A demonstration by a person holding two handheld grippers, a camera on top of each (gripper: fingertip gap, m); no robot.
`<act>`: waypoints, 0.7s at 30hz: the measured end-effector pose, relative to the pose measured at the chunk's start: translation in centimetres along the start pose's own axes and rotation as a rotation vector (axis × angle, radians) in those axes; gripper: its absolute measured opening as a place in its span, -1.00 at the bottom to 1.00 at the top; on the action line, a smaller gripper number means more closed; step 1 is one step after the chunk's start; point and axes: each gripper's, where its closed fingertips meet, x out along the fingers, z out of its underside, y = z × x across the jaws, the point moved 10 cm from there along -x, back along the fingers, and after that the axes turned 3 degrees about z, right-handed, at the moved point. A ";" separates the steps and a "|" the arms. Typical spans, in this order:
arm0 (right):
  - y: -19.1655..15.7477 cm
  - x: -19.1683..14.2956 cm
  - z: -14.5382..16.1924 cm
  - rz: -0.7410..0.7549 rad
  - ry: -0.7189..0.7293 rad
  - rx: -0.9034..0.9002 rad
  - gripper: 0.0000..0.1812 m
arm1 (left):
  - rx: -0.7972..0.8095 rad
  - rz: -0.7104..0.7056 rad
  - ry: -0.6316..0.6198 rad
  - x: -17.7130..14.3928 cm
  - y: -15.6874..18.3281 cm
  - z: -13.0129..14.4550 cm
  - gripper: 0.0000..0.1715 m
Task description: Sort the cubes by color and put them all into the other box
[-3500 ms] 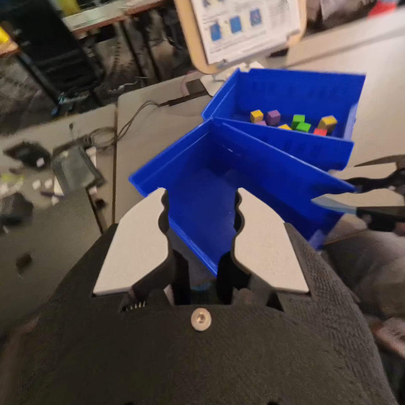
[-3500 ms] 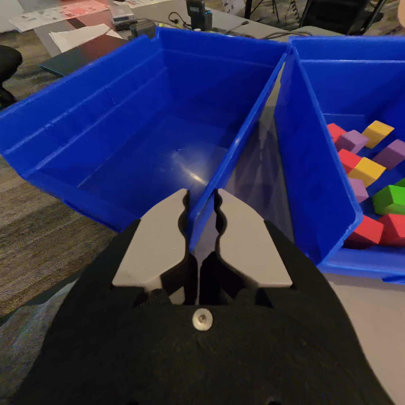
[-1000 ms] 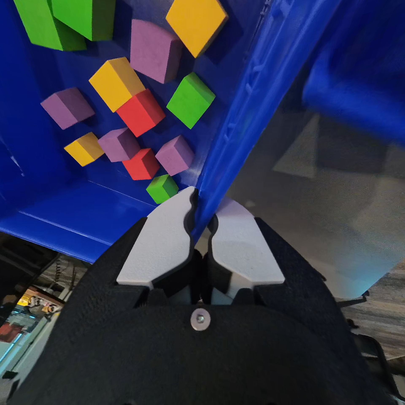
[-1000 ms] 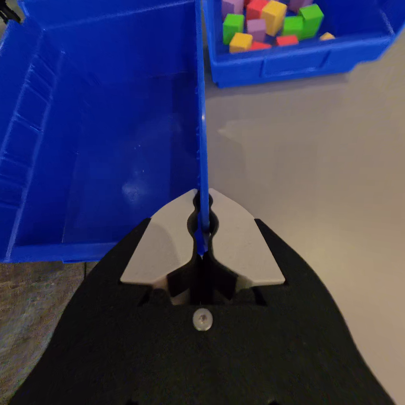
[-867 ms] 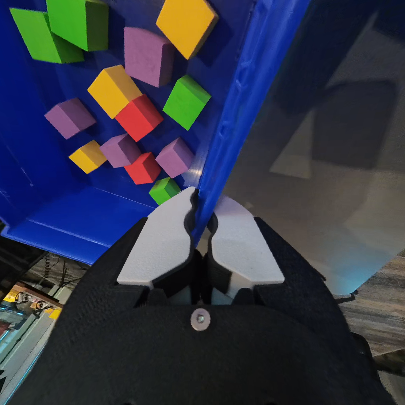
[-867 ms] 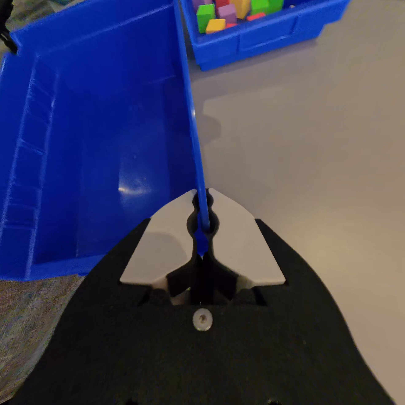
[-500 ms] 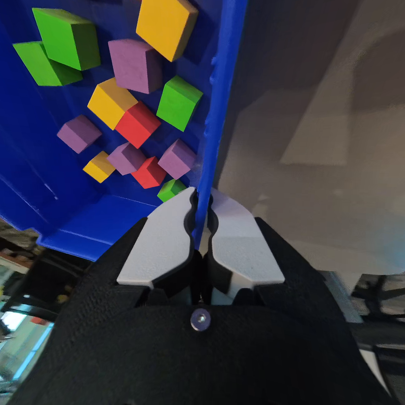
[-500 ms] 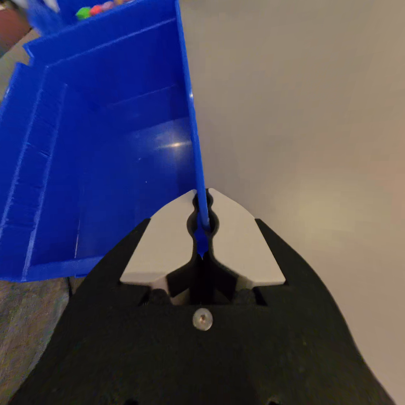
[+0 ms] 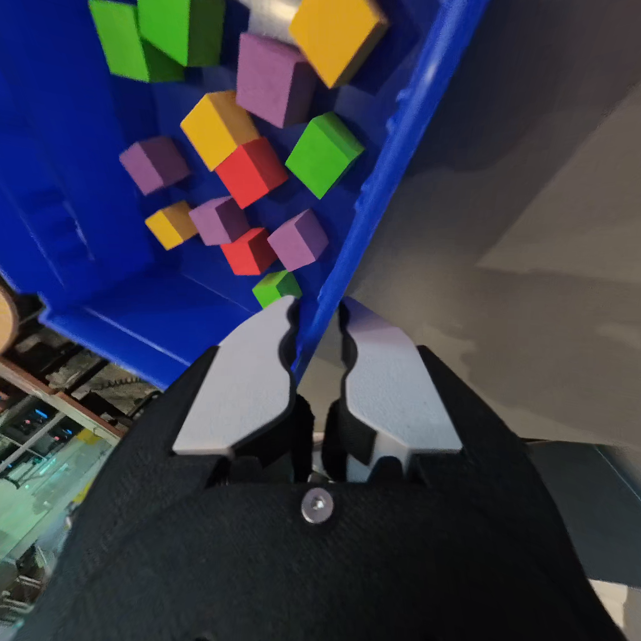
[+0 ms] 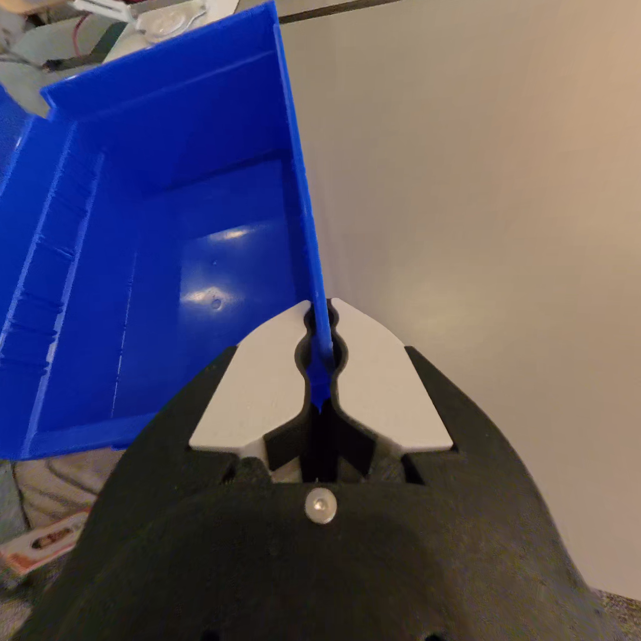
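Grey and plain, the surface spreads beneath both blue bins. One blue bin, with nothing in it, lies along the surface's left edge in the right wrist view, and the right tongs are clamped tight on its thin right-hand wall. A second blue bin fills the upper left of the left wrist view; the left tongs straddle its side wall with the jaws narrowly parted, the wall against the left jaw and a clear gap before the right one. Inside it lie loose foam cubes, green, yellow, purple and red, the smallest-looking green cube just beyond the left jaw tip.
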 end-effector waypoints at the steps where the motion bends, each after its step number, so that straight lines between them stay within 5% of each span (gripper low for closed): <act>1: -0.2 0.3 -0.1 0.010 0.009 0.013 -0.94 | -0.032 -0.006 0.005 -0.2 0.2 0.5 -0.65; 7: -1.8 0.0 -0.8 0.002 0.084 -0.021 -0.80 | -0.367 0.029 -0.006 -3.8 1.8 3.0 -0.08; 10: -1.9 -1.5 -1.3 0.004 0.156 -0.061 -0.81 | -0.692 0.046 0.186 -9.3 2.1 1.1 -0.13; 13: -2.6 -2.1 -1.8 -0.006 0.191 -0.107 -0.83 | -0.902 0.022 0.433 -12.8 0.6 -5.6 -0.49; 16: -3.8 -2.7 -2.5 0.049 0.219 -0.230 -0.80 | -0.974 -0.043 0.345 -10.9 -1.0 -12.1 -0.67; 18: -5.4 -3.6 -2.8 -0.049 0.219 -0.395 -0.80 | -0.973 -0.021 0.248 -7.6 -1.5 -14.9 -0.53; 21: -8.0 -4.5 -1.8 -0.263 0.038 -0.839 -0.82 | -0.991 0.124 0.145 -3.2 -1.7 -17.1 -0.35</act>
